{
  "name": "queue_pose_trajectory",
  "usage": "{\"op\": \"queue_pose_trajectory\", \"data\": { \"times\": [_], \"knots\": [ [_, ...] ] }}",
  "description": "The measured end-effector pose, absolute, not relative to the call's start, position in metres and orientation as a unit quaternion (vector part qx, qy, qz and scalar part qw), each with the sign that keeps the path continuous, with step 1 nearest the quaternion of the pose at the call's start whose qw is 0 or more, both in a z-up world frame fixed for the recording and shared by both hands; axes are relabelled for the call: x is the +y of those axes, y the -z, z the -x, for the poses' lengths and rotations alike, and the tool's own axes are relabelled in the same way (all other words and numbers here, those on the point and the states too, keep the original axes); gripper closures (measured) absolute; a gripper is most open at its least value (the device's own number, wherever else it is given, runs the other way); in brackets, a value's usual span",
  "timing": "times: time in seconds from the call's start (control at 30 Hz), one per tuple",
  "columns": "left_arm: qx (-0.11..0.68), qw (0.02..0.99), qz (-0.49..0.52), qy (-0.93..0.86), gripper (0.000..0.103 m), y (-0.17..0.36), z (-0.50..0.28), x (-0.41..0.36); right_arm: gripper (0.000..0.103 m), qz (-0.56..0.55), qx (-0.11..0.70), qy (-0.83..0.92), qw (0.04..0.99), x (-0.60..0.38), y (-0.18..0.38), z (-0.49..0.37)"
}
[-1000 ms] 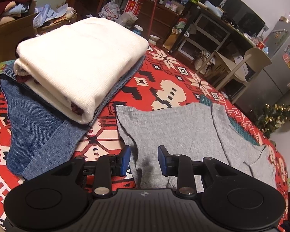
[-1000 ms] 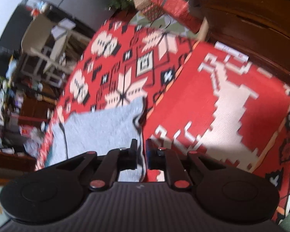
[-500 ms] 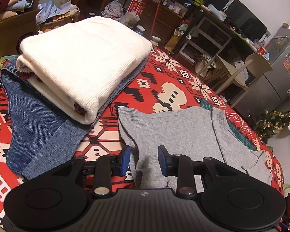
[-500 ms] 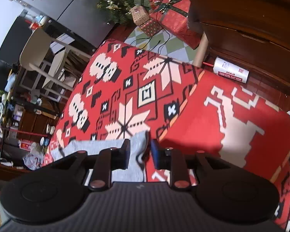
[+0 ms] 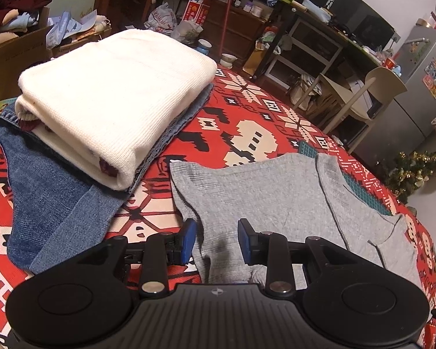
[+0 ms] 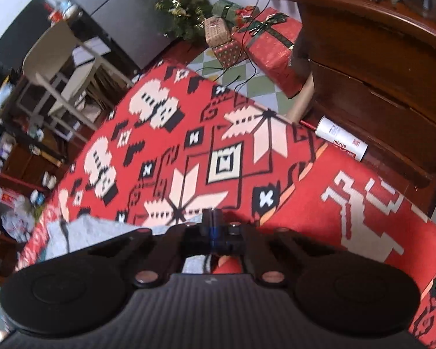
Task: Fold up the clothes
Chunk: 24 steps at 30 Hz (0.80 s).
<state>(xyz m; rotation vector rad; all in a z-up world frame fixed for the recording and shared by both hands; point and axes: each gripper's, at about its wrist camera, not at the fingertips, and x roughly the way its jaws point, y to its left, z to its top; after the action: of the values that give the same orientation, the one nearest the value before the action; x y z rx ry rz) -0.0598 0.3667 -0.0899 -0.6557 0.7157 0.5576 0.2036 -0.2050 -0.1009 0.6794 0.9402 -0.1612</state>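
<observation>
Over red blanket [image 6: 247,157], right gripper [image 6: 213,221] now clenched on grey shirt [image 6: 101,226] edge; left gripper [image 5: 216,241] unchanged, released.

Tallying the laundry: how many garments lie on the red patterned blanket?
3: a folded cream knit sweater stacked on folded blue denim jeans, and a flat grey ribbed shirt beside them. Others may be hidden.

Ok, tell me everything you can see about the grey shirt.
The grey shirt is a ribbed knit lying flat and unfolded on the red patterned blanket, with a seam line and a short sleeve at its right. Its near edge rises between the left gripper pads. It lies apart from the folded stack.
</observation>
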Motion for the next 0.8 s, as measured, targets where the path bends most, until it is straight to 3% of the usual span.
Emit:
{"op": "queue_pose_trajectory", "data": {
  "times": [0.2, 0.33, 0.47, 0.6, 0.73, 0.8],
  "knots": [
    [0.344, 0.847, 0.307, -0.266, 0.072, 0.091, 0.058, 0.366, 0.101, -0.308, 0.446, 0.079, 0.837, -0.203, 0.106, -0.204],
    [0.343, 0.847, 0.301, -0.273, 0.072, 0.09, 0.059, 0.364, 0.077, -0.284, 0.433, 0.081, 0.851, -0.2, 0.097, -0.198],
    [0.343, 0.852, 0.284, -0.274, 0.065, 0.088, 0.058, 0.36, 0.059, -0.264, 0.417, 0.061, 0.868, -0.193, 0.079, -0.186],
    [0.334, 0.859, 0.275, -0.275, 0.056, 0.086, 0.058, 0.356, 0.016, -0.245, 0.402, 0.014, 0.882, -0.174, 0.061, -0.174],
    [0.325, 0.865, 0.266, -0.274, 0.055, 0.084, 0.059, 0.354, 0.001, -0.219, 0.389, -0.041, 0.894, -0.146, 0.05, -0.165],
    [0.324, 0.87, 0.254, -0.273, 0.055, 0.082, 0.058, 0.349, 0.001, -0.198, 0.39, -0.064, 0.897, -0.129, 0.048, -0.161]
  ]
}}
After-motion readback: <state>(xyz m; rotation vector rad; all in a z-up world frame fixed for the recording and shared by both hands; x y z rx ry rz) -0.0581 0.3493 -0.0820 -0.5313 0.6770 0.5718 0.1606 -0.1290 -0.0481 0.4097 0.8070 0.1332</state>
